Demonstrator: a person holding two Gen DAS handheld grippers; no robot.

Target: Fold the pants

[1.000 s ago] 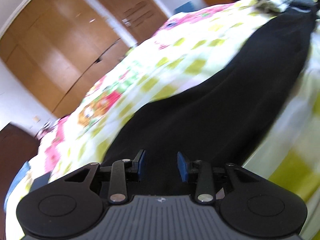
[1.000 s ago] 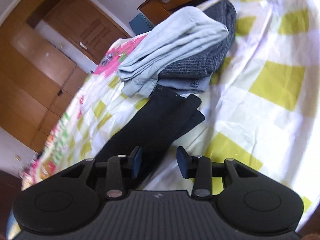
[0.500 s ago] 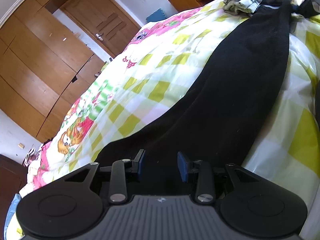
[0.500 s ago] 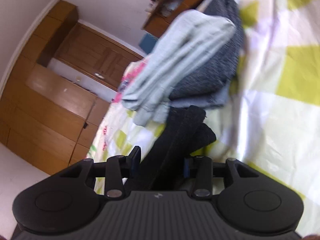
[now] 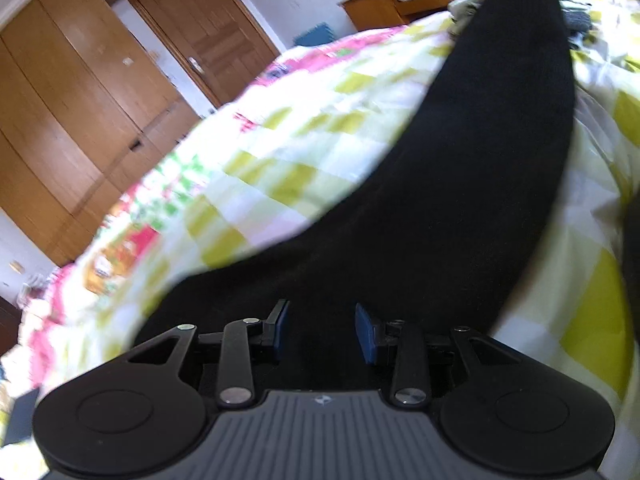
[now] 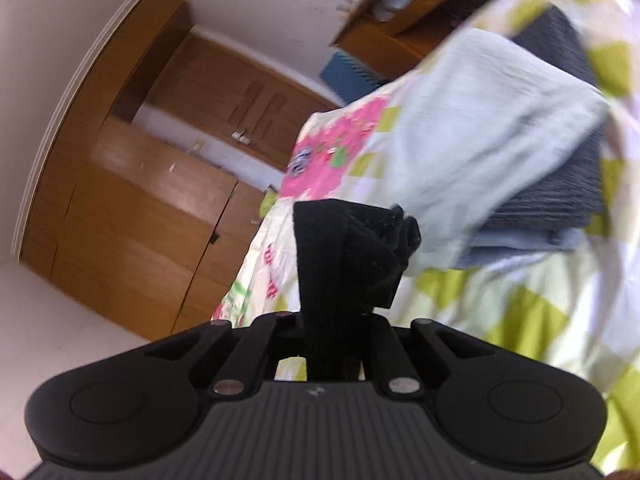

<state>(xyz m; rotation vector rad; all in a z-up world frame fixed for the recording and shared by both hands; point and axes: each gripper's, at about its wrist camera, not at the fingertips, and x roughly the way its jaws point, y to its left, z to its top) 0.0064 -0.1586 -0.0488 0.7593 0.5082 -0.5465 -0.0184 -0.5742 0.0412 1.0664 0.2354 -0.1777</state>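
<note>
Black pants (image 5: 460, 200) lie in a long band across the checked quilt (image 5: 300, 140), their far end lifted at the top right. My left gripper (image 5: 323, 332) hovers low over the near end, its blue pads (image 5: 280, 330) apart, dark cloth beneath the gap. In the right wrist view my right gripper (image 6: 326, 320) is closing its jaws on the bunched end of the black pants (image 6: 344, 256). The cloth stands up between the fingers and hides the pads. That end hangs raised above the quilt (image 6: 520, 320).
A stack of folded clothes, pale blue (image 6: 500, 140) over dark grey (image 6: 560, 208), sits on the bed just beyond the held end. A wooden wardrobe (image 5: 80, 100) and door (image 5: 208, 40) stand past the bed's left side, with a wooden desk (image 5: 400, 0) at the back.
My right gripper has gone from open to clamped on the pants' end and has risen with it. The left gripper has shifted slightly over the near end, still open.
</note>
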